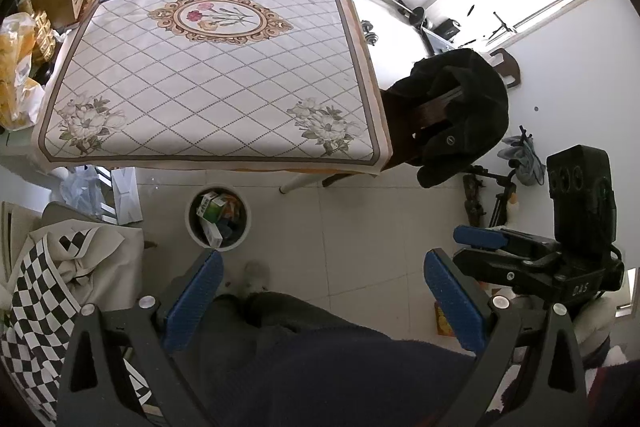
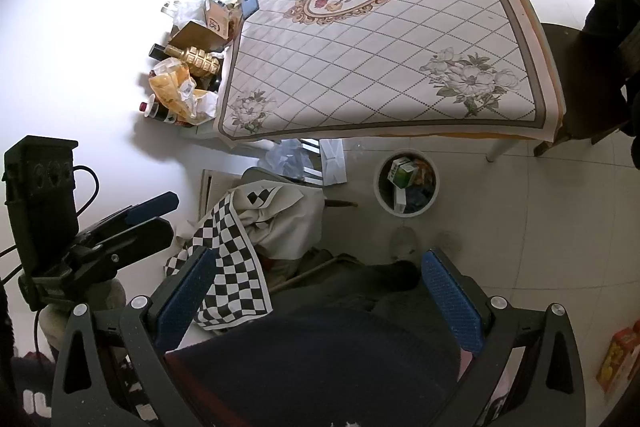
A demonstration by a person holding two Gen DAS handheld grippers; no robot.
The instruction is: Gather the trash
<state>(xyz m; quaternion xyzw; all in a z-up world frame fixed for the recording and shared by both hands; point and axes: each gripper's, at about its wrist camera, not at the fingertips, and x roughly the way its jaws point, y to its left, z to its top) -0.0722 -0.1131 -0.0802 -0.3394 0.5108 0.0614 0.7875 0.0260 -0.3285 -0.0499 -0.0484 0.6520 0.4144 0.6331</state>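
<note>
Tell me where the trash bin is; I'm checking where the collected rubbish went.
The trash bin stands on the tiled floor just in front of the table's near edge, beside the chequered cloth, holding boxes.

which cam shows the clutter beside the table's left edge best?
Right wrist. The yellow crinkled bags, gold textured bottle and open cardboard box sit unobstructed there. The left wrist view squeezes the bags and box against its distorted frame edge.
</note>
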